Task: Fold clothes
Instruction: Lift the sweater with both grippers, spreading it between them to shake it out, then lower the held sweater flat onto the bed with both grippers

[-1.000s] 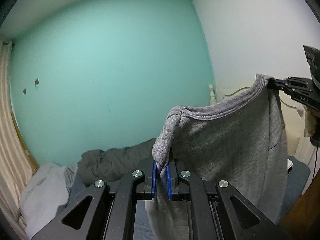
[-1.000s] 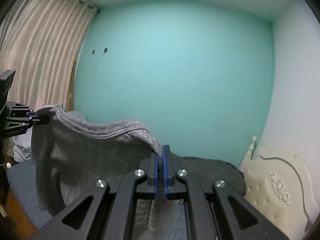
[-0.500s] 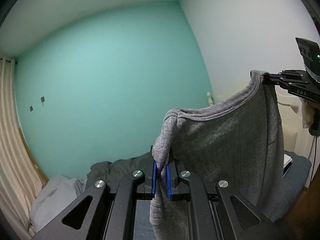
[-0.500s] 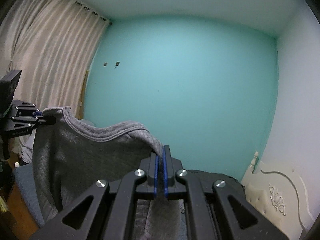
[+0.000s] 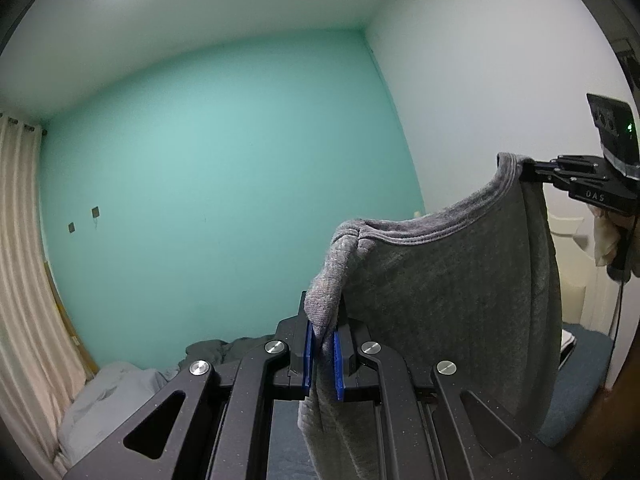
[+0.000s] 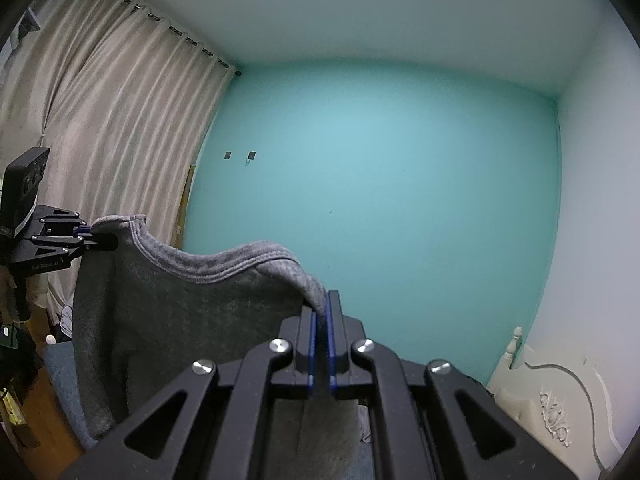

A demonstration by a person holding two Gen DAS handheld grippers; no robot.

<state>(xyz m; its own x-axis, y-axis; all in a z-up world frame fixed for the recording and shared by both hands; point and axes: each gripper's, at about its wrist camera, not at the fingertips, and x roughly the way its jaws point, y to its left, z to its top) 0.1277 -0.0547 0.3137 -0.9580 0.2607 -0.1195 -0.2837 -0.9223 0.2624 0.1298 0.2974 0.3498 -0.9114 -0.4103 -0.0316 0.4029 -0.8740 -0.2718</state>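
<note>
A grey knit garment (image 5: 452,300) hangs in the air, stretched by its ribbed top hem between both grippers. My left gripper (image 5: 322,344) is shut on one bunched corner of it, the cloth falling between the blue pads. My right gripper (image 6: 320,344) is shut on the other corner of the grey garment (image 6: 180,320). In the left wrist view the right gripper (image 5: 524,170) shows at the far right, pinching the hem. In the right wrist view the left gripper (image 6: 98,236) shows at the far left doing the same. The garment's lower edge is hidden behind the gripper bodies.
A bed with a dark rumpled duvet (image 5: 224,350) and a pale pillow (image 5: 108,396) lies below. A white carved headboard (image 6: 552,396) stands at the right. Cream curtains (image 6: 104,128) hang at the left. Turquoise wall (image 6: 380,200) ahead.
Both grippers have risen with the garment held between them. The bed has dropped lower in both views and more ceiling shows. The grip on the hem is unchanged.
</note>
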